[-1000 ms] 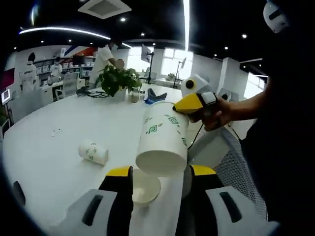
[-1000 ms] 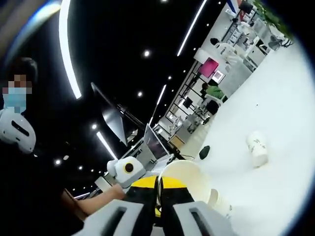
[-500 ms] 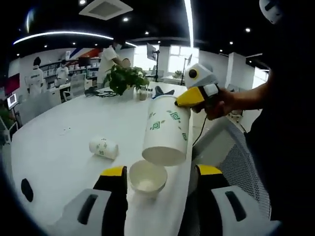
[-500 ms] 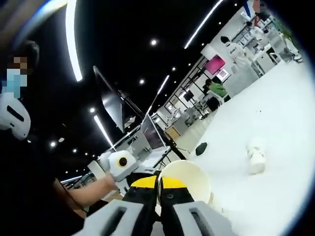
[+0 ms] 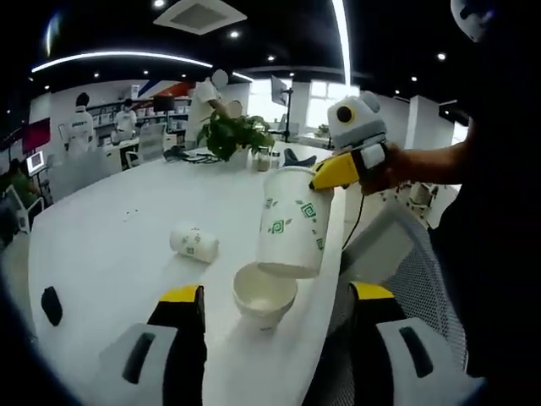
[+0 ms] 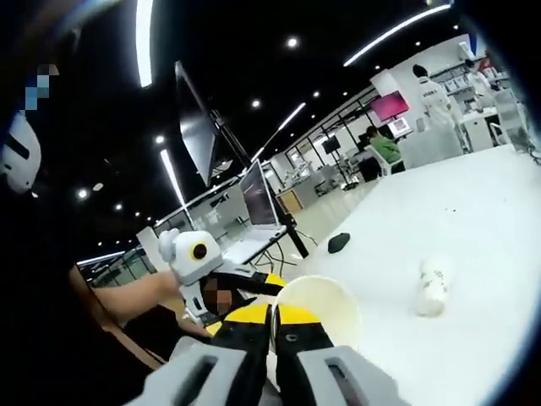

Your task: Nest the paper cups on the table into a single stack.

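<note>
My right gripper [image 6: 272, 326], clamped on a cup's [image 5: 293, 223] rim, has swung it upright over the standing cup [image 5: 264, 293]; left gripper [image 5: 275, 317] spread; third cup [image 5: 193, 243] at ten o'clock.

- Your right gripper [image 5: 325, 176] has swung the white paper cup with green motifs [image 5: 293, 222] from steeply tilted to nearly upright.
- The held cup's base now hangs directly over the open white paper cup standing on the table [image 5: 265, 293].
- Your left gripper [image 5: 277, 296] has drawn back; its jaws now flank the standing cup more widely.
</note>
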